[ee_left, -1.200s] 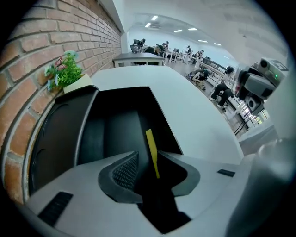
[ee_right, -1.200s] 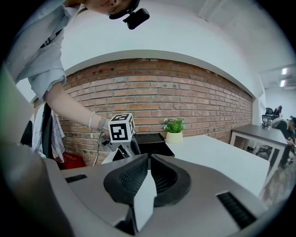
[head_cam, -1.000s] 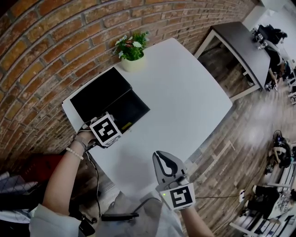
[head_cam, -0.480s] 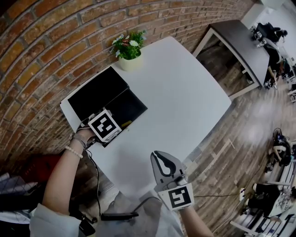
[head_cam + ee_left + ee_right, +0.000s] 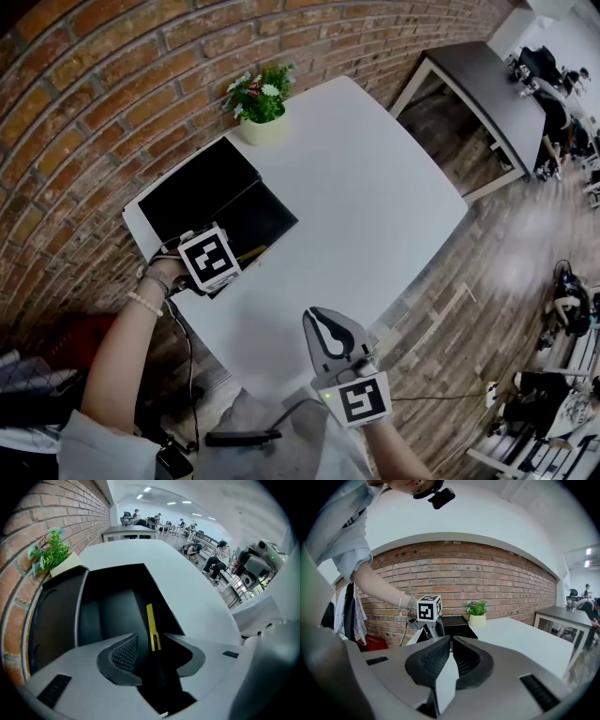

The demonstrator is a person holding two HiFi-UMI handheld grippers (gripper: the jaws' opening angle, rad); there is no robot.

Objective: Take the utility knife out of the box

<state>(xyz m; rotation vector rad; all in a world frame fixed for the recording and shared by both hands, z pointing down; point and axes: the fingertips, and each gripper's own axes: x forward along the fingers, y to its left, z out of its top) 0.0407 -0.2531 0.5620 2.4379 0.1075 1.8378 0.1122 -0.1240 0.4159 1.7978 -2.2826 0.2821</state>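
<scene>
The thin yellow utility knife [image 5: 151, 623] lies in the open black box [image 5: 110, 613] on the white table [image 5: 375, 206]. The left gripper [image 5: 151, 640] points down over it, jaws wide but closing, not touching the knife between them. The right gripper [image 5: 451, 641] has its jaws together, holding nothing.

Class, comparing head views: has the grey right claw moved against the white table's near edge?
No. The grey right claw stays over the white table's near edge.

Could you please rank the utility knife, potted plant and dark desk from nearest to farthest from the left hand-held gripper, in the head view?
1. Utility knife, in the box.
2. Potted plant, by the wall.
3. Dark desk, far right.
</scene>
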